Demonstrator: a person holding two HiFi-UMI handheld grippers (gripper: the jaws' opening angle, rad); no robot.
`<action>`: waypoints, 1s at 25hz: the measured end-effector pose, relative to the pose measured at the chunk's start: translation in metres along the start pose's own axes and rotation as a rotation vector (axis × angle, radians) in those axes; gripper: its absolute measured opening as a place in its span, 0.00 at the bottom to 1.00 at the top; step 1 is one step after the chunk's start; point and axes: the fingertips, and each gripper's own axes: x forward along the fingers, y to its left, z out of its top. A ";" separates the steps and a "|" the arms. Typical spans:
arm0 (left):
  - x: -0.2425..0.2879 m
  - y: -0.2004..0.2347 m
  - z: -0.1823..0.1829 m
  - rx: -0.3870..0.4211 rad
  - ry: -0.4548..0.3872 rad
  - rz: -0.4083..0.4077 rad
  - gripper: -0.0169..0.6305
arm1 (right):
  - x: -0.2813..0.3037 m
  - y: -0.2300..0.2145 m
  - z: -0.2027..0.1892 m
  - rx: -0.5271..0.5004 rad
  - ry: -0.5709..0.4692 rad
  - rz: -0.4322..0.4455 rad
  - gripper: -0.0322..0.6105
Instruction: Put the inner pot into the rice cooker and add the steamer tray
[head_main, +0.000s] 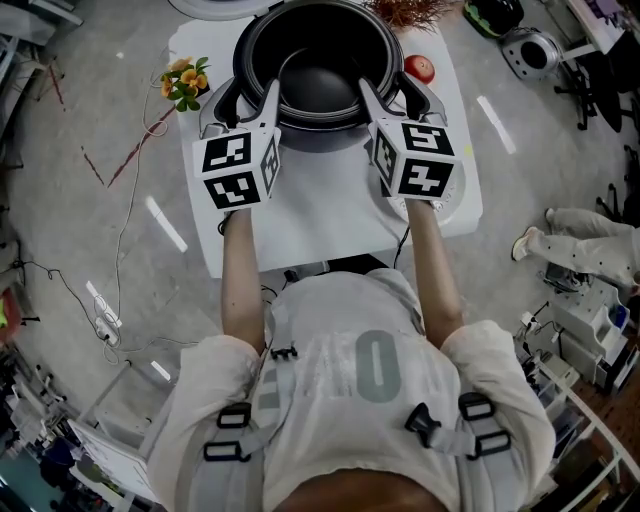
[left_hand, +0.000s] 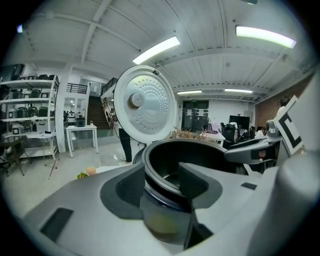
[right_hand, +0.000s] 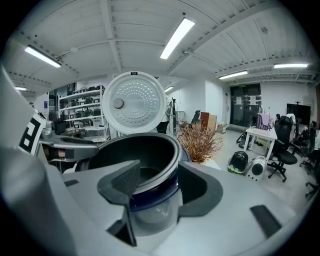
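Note:
The black inner pot (head_main: 320, 60) sits in the grey rice cooker (head_main: 320, 135) on the white table (head_main: 320, 225). The cooker's white lid (left_hand: 145, 105) stands open behind it. My left gripper (head_main: 252, 92) straddles the pot's left rim, one pad outside and one inside, and the pads do not seem to press. My right gripper (head_main: 392, 95) straddles the right rim the same way. In the left gripper view the pot (left_hand: 190, 150) passes between the left gripper (left_hand: 162, 185) jaws. In the right gripper view the pot (right_hand: 135, 150) passes between the right gripper (right_hand: 157, 182) jaws.
A red apple (head_main: 420, 68) lies right of the cooker and yellow flowers (head_main: 185, 82) lie to its left. A dried plant (head_main: 405, 12) stands behind. Cables trail on the floor at the left. A seated person's legs (head_main: 590, 245) show at the right.

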 end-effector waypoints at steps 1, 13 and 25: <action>0.000 -0.001 0.001 0.001 -0.001 -0.002 0.33 | 0.000 0.000 0.001 -0.002 -0.001 0.000 0.43; -0.037 -0.031 0.055 0.028 -0.132 -0.029 0.34 | -0.049 -0.002 0.051 -0.059 -0.151 0.039 0.43; -0.127 -0.120 0.078 0.041 -0.263 -0.107 0.34 | -0.177 -0.006 0.050 -0.187 -0.284 0.046 0.43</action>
